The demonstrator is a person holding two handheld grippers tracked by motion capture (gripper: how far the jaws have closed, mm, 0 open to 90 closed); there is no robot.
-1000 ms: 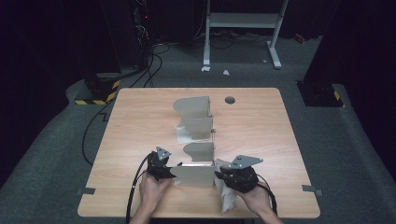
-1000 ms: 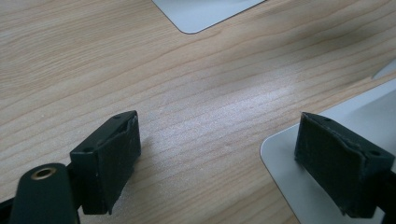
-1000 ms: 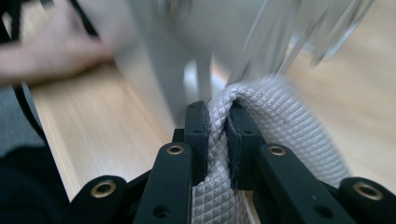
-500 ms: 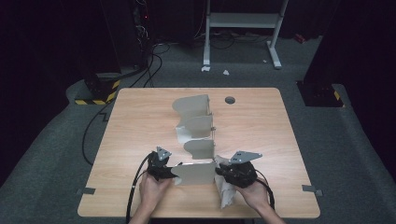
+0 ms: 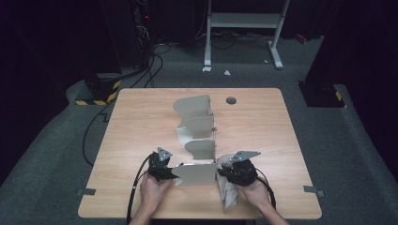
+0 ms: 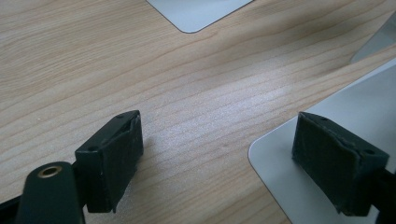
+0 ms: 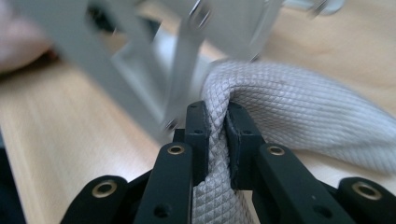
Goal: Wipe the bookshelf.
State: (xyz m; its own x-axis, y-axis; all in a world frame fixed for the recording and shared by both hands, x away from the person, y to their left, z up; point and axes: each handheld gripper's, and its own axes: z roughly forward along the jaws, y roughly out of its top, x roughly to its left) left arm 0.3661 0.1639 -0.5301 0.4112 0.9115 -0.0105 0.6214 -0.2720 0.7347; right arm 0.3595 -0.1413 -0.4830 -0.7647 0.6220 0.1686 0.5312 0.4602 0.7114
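Since a second ago my right claw has sunk a little and drawn in toward the near panel of the rack; my left claw has kept its place.

The worktop is pale wood grain with a round grommet hole near its far edge. It stands on grey carpet in a dark room, with a white frame beyond it, a hazard-striped block at the far left, and cables trailing across the floor.

From the high view I see the rack running down the middle of the worktop, its grey panels one behind another, and my two claws at either end of the nearest panel. The cloth lies at the near edge under my right hand.

The right gripper view gives what that view hides: the right claw is clenched on a fold of the quilted grey cloth, with the rack's blurred metal just beyond. In the left gripper view the left claw stands released, jaws wide apart, one pad over the panel's rounded corner, bare wood between.
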